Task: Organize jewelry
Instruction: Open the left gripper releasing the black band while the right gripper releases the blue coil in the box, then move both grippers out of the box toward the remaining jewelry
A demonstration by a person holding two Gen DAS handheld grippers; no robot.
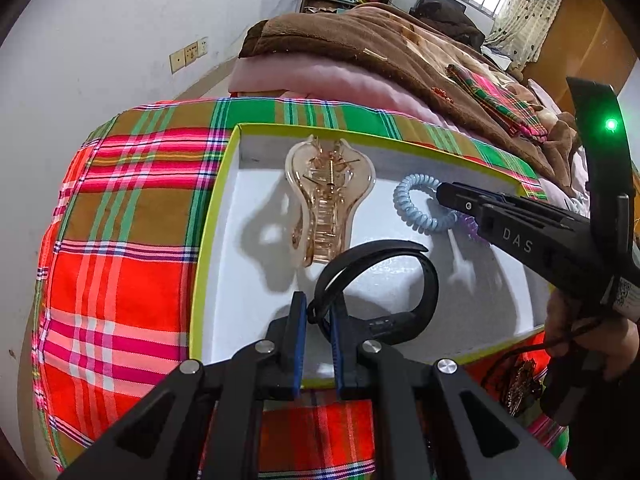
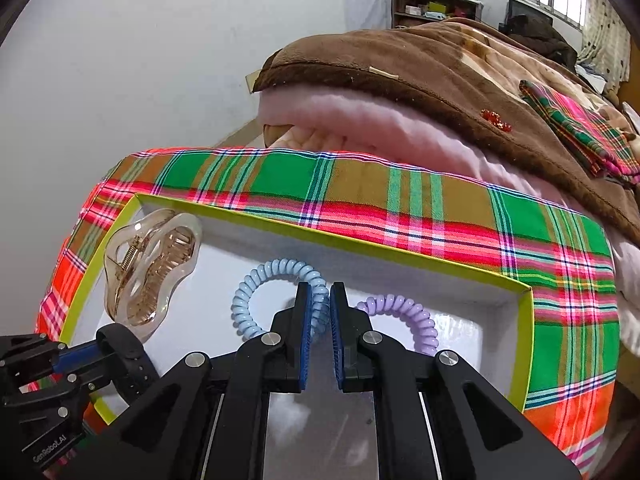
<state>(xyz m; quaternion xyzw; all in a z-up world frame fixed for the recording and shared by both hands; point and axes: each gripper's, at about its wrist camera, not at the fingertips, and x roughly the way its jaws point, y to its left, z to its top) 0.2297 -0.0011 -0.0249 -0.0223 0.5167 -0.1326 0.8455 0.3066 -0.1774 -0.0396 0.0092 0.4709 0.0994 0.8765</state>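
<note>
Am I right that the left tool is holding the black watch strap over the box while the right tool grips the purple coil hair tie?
Not quite: the right tool grips the blue coil hair tie, not the purple coil hair tie beside it, as the right wrist view shows. The left tool does hold the black watch strap over the box.

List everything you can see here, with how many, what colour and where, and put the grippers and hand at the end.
box: one, white inside with yellow-green rim, on the plaid cloth
plaid cloth: one under the box, red, green and brown; a second folded one on the blanket
hair claw clip: one, clear amber, far left in the box
blue coil hair tie: one, light blue, mid box
purple coil hair tie: one, lilac, right of the blue one
black band: one, black, near box edge
blanket: one, brown, behind the cloth
left gripper: black, shut on the black band
right gripper: black, shut on the blue coil hair tie
hand: one, holding the right gripper
</note>
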